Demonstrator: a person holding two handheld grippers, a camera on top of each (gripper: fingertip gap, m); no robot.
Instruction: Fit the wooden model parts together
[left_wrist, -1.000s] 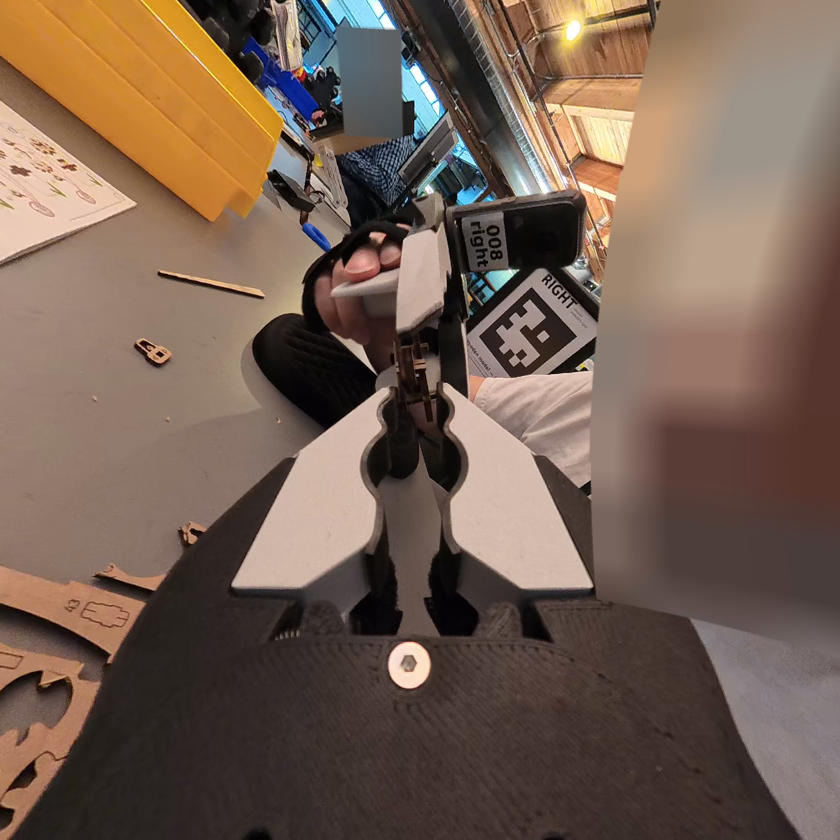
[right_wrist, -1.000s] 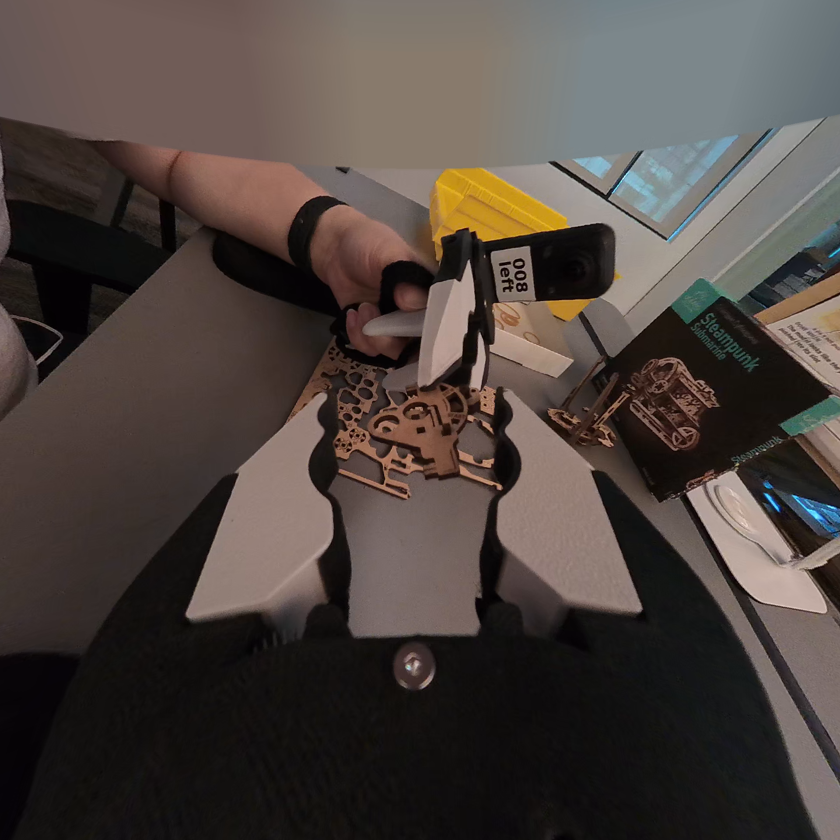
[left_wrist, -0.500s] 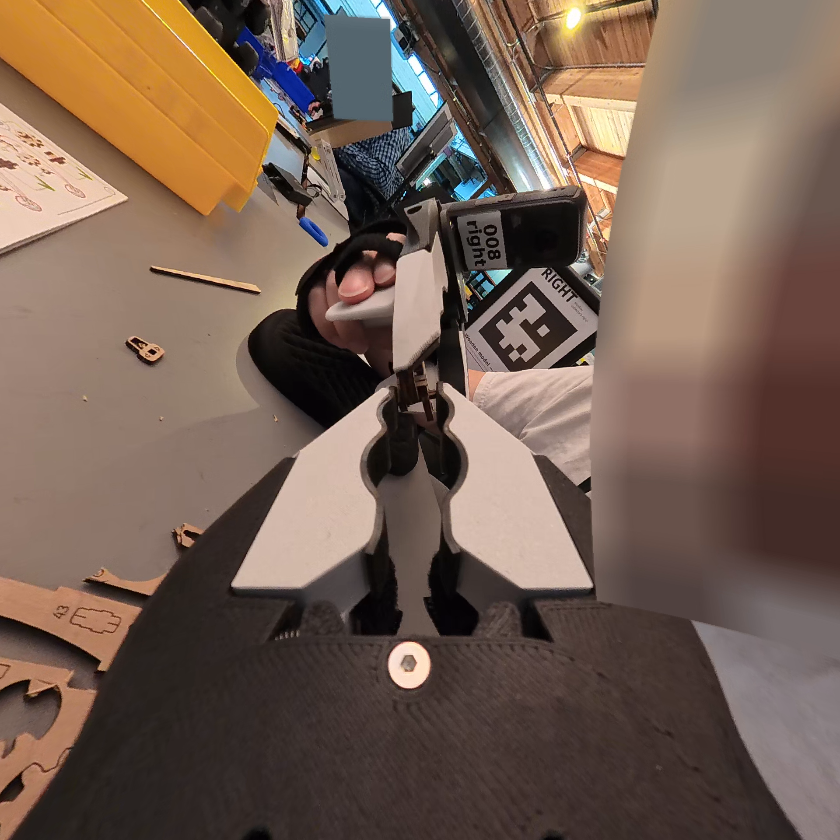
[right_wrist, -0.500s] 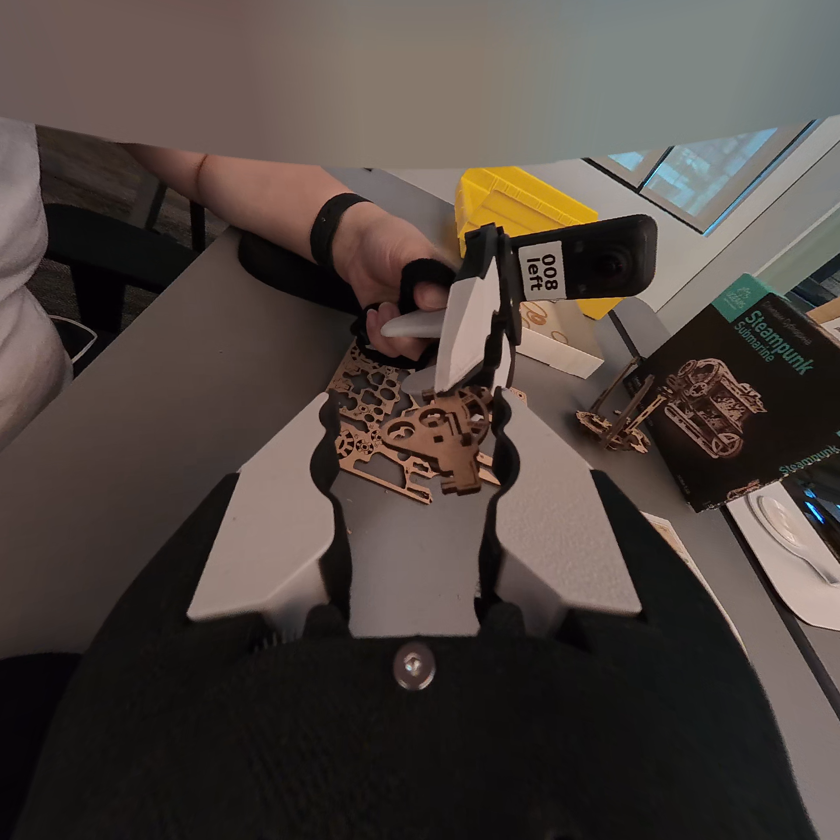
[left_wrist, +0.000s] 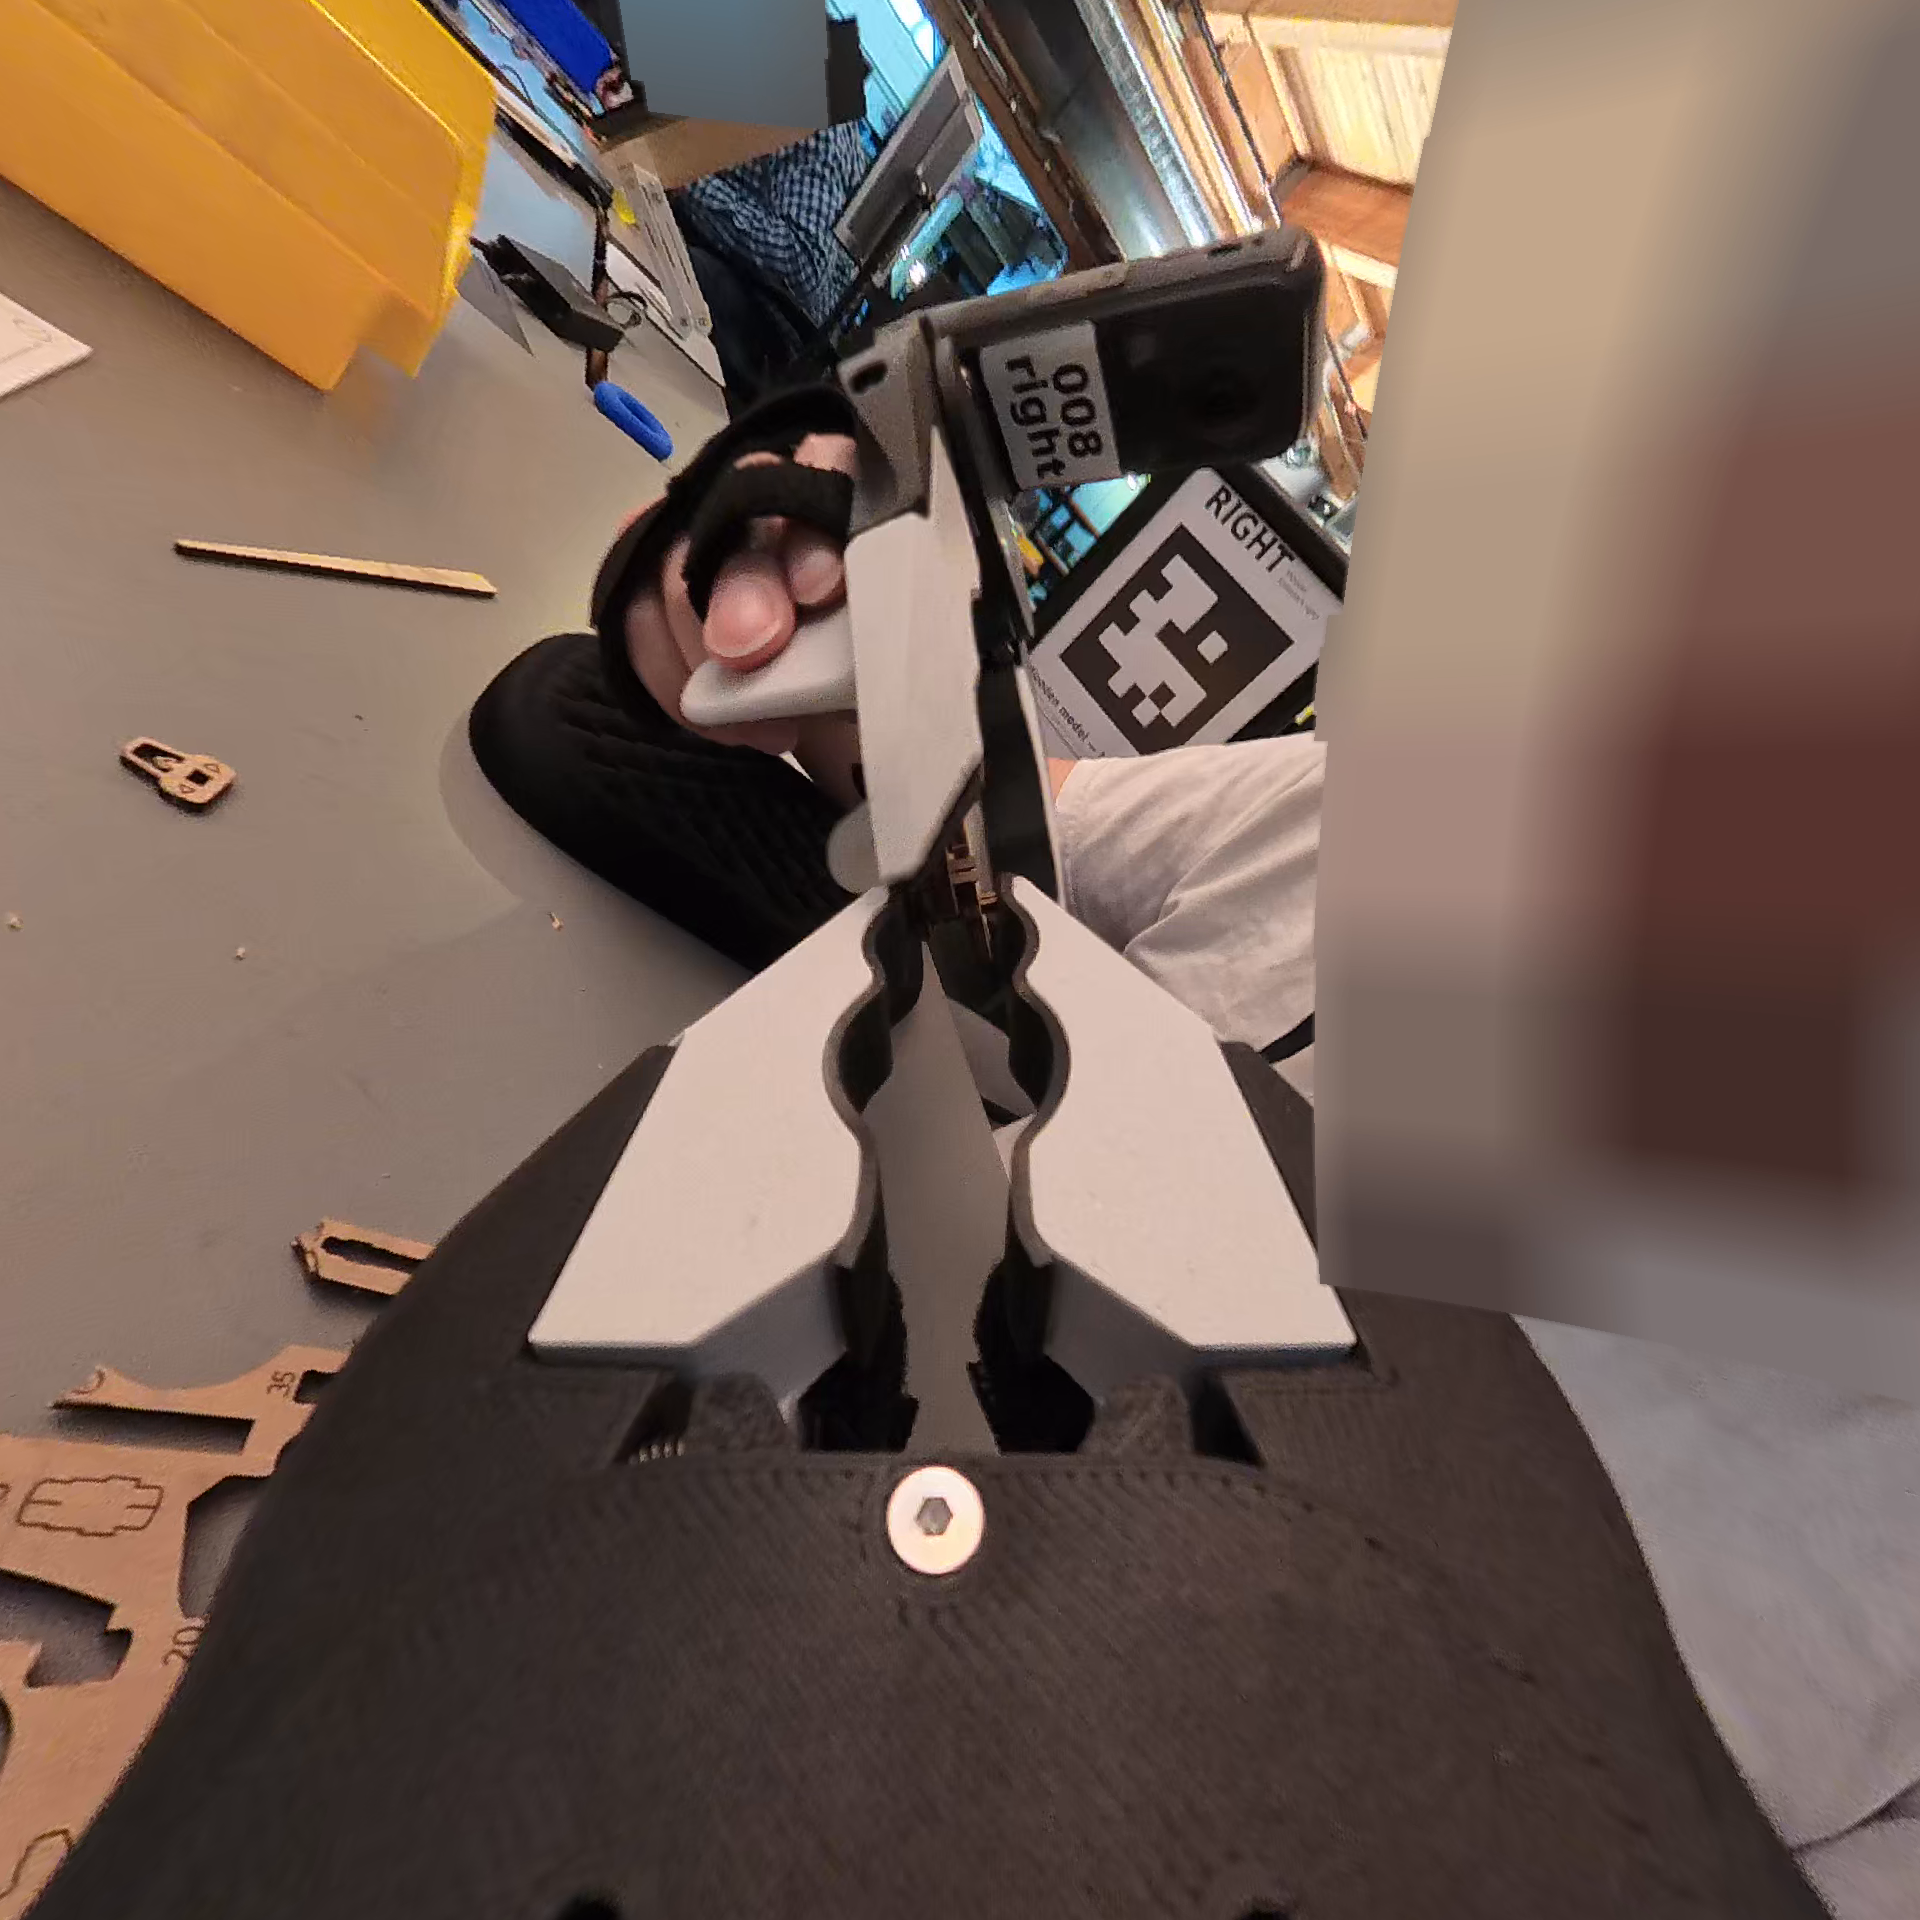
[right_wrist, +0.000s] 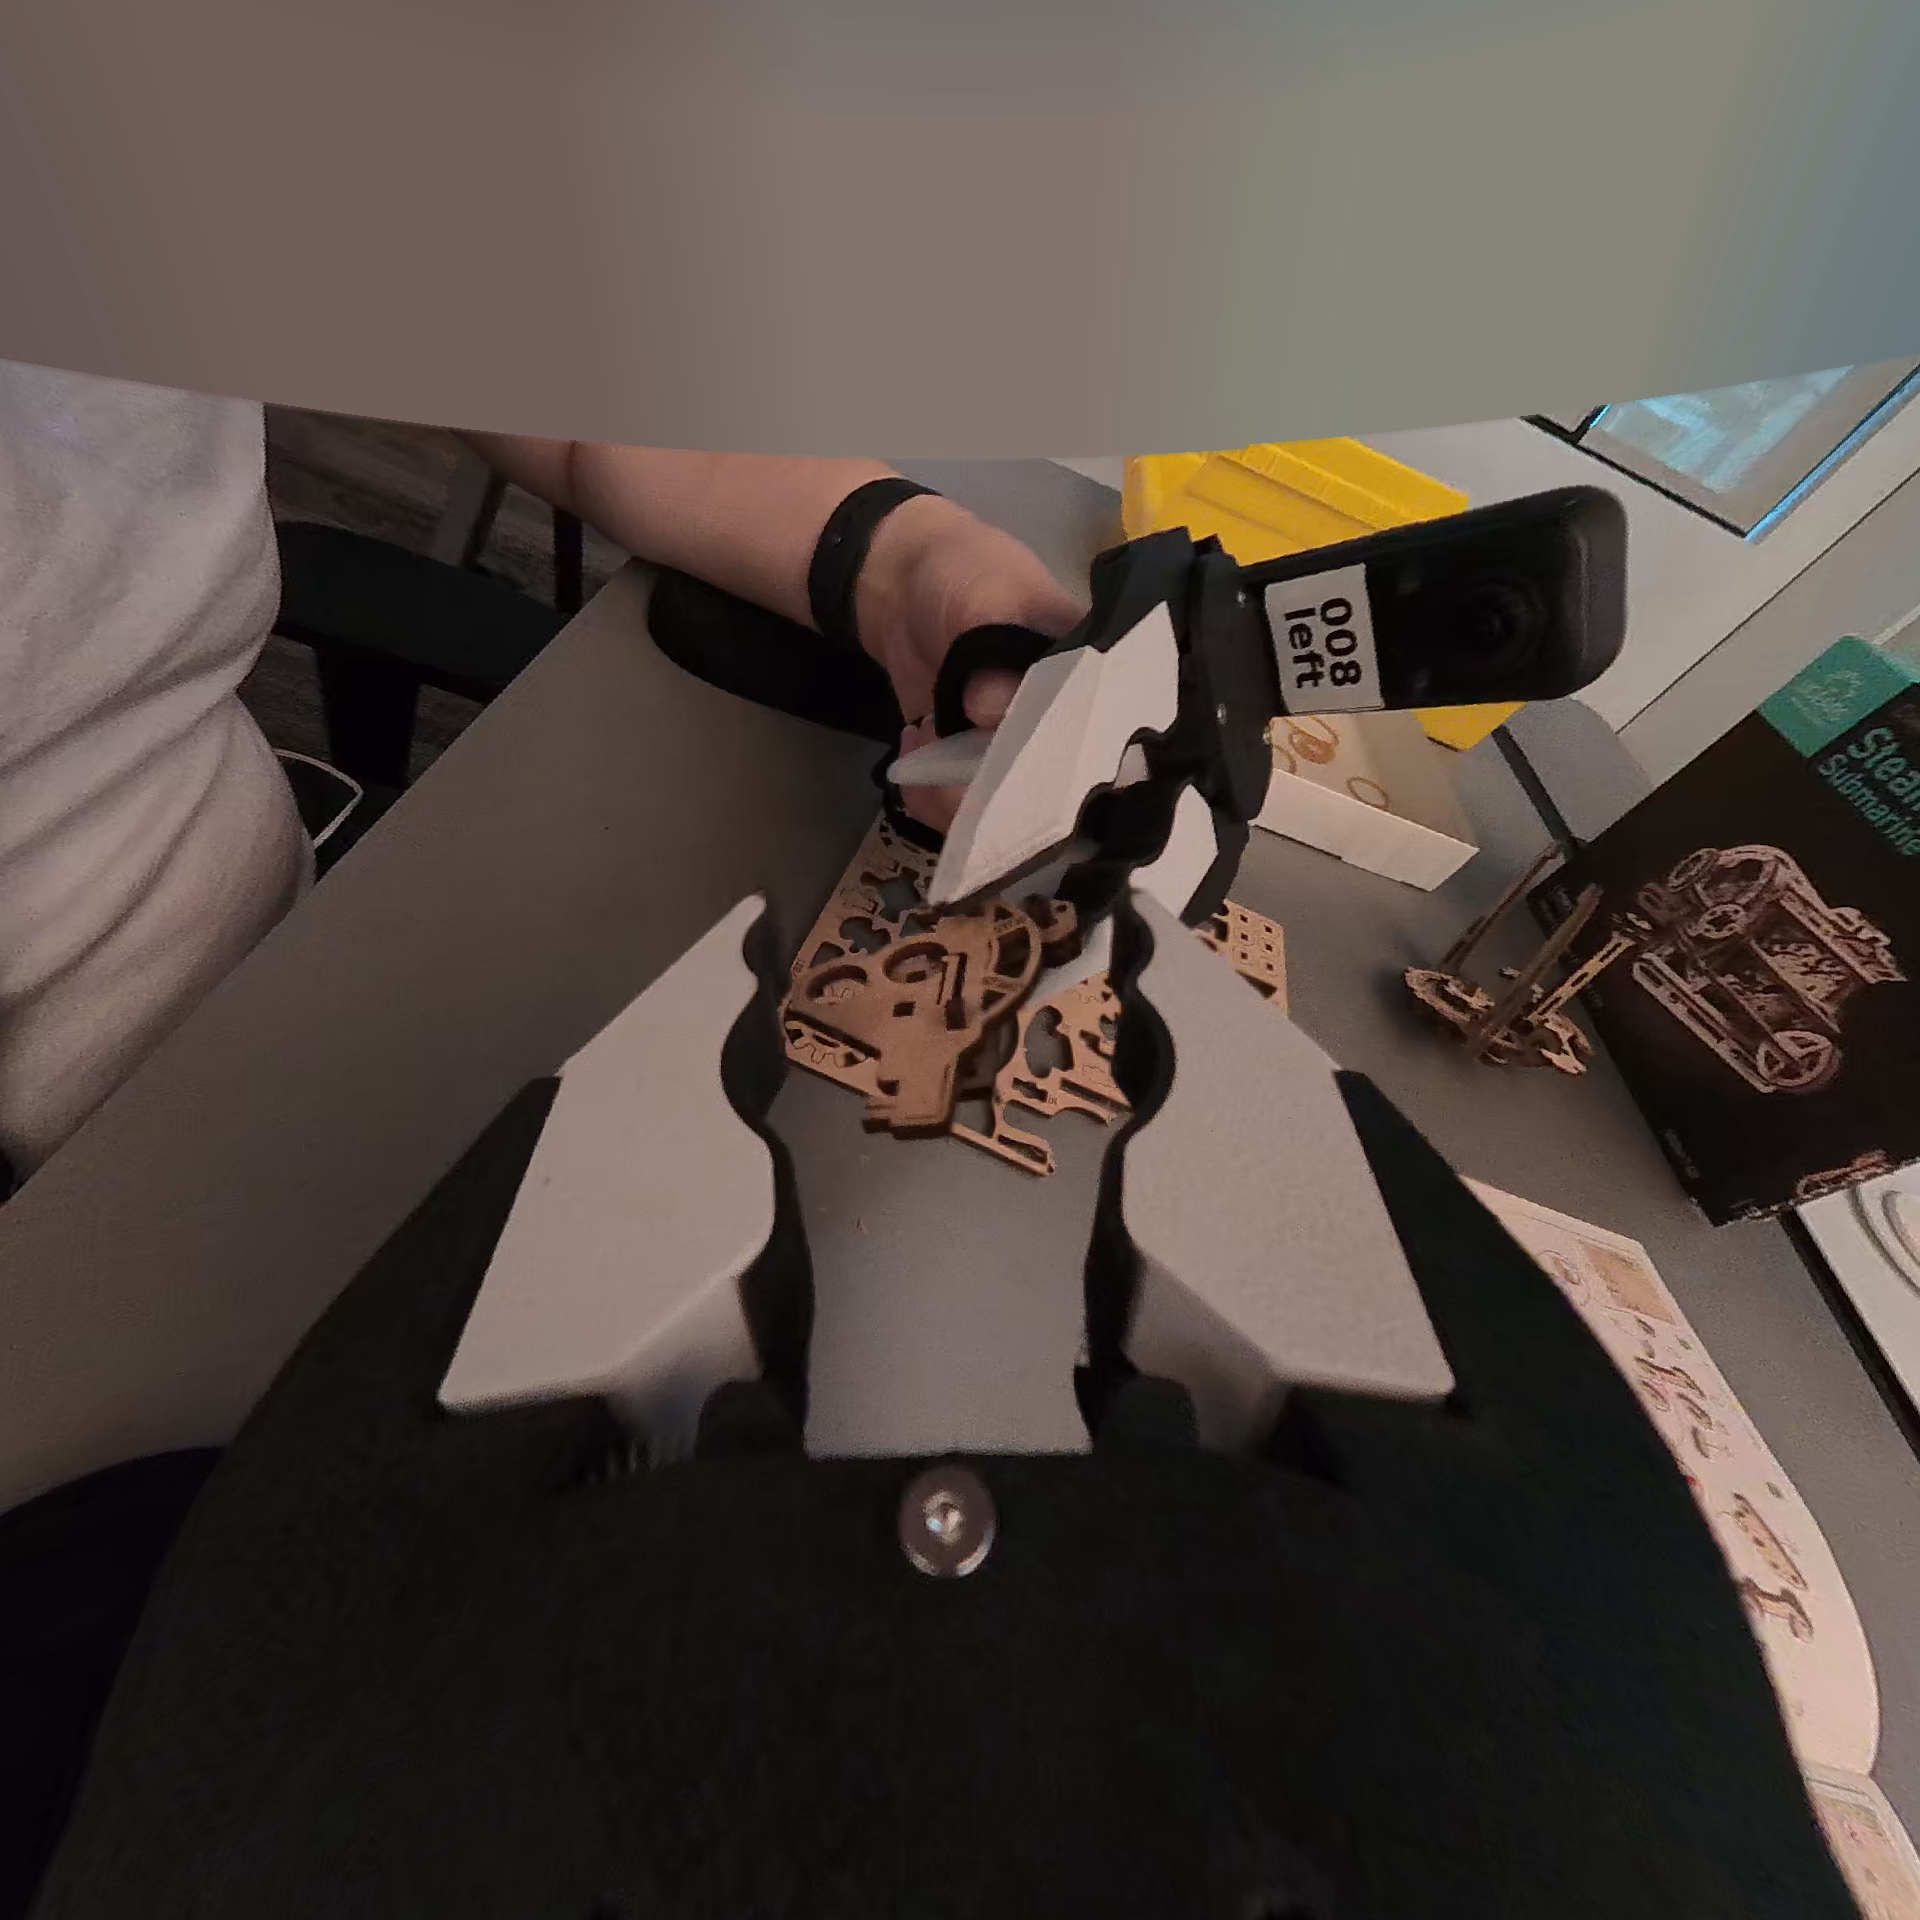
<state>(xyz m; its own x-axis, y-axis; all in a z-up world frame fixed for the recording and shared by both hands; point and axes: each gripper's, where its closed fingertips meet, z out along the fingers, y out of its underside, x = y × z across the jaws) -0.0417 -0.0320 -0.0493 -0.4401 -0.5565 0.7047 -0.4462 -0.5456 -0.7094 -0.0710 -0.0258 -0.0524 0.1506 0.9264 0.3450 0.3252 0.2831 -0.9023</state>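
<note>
Left gripper (left_wrist: 951, 914): jaws drawn nearly together at the tips, pinching the edge of the wooden model piece (right_wrist: 914, 1013); it also shows far off in the right wrist view (right_wrist: 1023, 899), tilted down toward the counter (right_wrist: 499, 935).
Right gripper (right_wrist: 935, 935): jaws spread wide with nothing between them; the model piece hangs in the gap without touching either finger. Seen from the left wrist view (left_wrist: 935, 842), its tips sit just beyond the left gripper's tips.
Wooden model piece: a flat, fretted brown assembly with gear-shaped cut-outs, held above the counter, slightly tilted, its tabbed end pointing toward the near side.
Cut-out sheet (right_wrist: 1049, 1049): lying flat on the counter right under the held piece; further sheet remnants at the near left in the left wrist view (left_wrist: 114, 1507).
Loose bits: a small wooden link (left_wrist: 177, 771) and a thin wooden strip (left_wrist: 332, 566) on the counter at the left, well apart from each other.
Half-built wooden model (right_wrist: 1496, 997): standing to the right, just beside the dark kit box (right_wrist: 1766, 997).
Yellow bin (right_wrist: 1288, 499): far side of the counter.
Instruction sheet (right_wrist: 1704, 1455): near right edge.
</note>
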